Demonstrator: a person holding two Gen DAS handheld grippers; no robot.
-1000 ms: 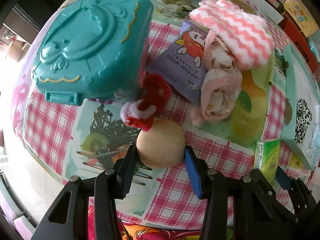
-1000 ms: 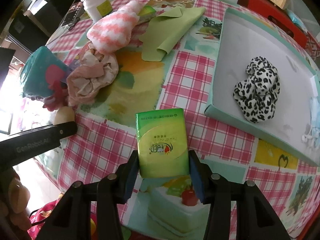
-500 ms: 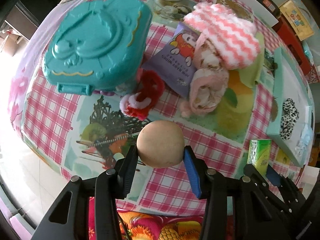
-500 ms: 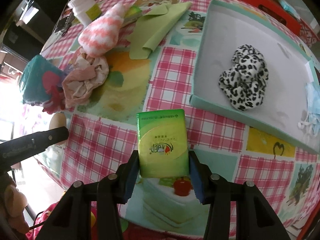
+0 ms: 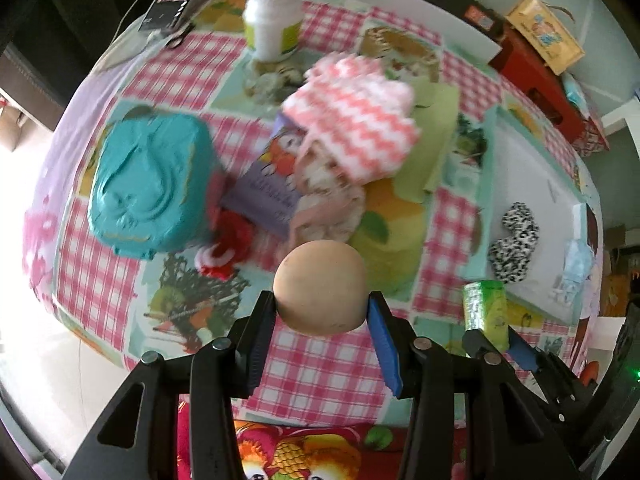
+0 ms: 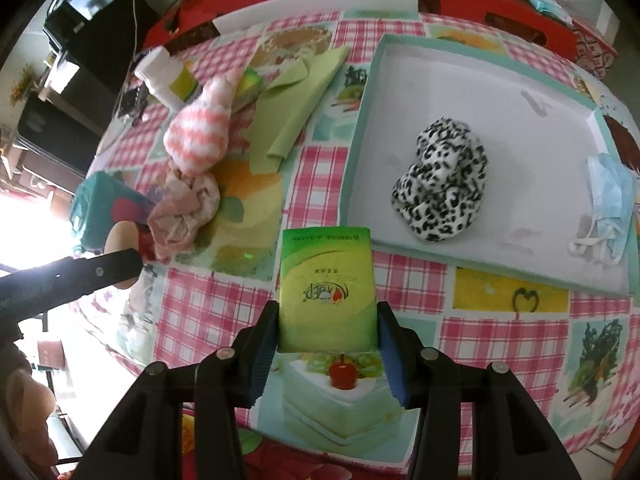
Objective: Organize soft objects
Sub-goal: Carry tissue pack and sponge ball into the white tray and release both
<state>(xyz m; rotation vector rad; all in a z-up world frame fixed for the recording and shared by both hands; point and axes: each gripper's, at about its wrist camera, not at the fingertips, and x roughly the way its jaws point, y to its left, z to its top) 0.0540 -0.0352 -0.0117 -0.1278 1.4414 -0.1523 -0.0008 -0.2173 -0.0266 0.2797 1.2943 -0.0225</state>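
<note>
The tabletop (image 6: 404, 288) is covered by a pink checked cloth printed with food pictures, and on its right side lies a shallow white tray with a mint-green rim (image 6: 362, 152). Inside the tray rest a black-and-white leopard-print scrunchie (image 6: 442, 188) near the middle and a pale blue face mask (image 6: 608, 196) against the right edge, well apart from each other. At the left of the tabletop sits a closed teal plastic case (image 5: 150, 184), with a red and white fluffy scrunchie (image 5: 226, 248) touching its lower right corner and a purple pack of baby wipes (image 5: 266, 192) just beside it. A pink-and-white zigzag knitted piece (image 5: 352, 124) lies on top of a crumpled pale pink cloth (image 5: 328, 212), and a folded light green cloth (image 6: 296, 108) lies beside them toward the tray. A white bottle with a green label (image 5: 274, 16) stands at the far edge. The left hand-held gripper (image 5: 322, 312) is clamped on a round tan sponge ball (image 5: 320, 288), held clear above the tabletop. The right hand-held gripper (image 6: 328, 328) squeezes a green pocket tissue pack (image 6: 328, 292) by its lower sides, raised off the tabletop just short of the tray's near rim.
</note>
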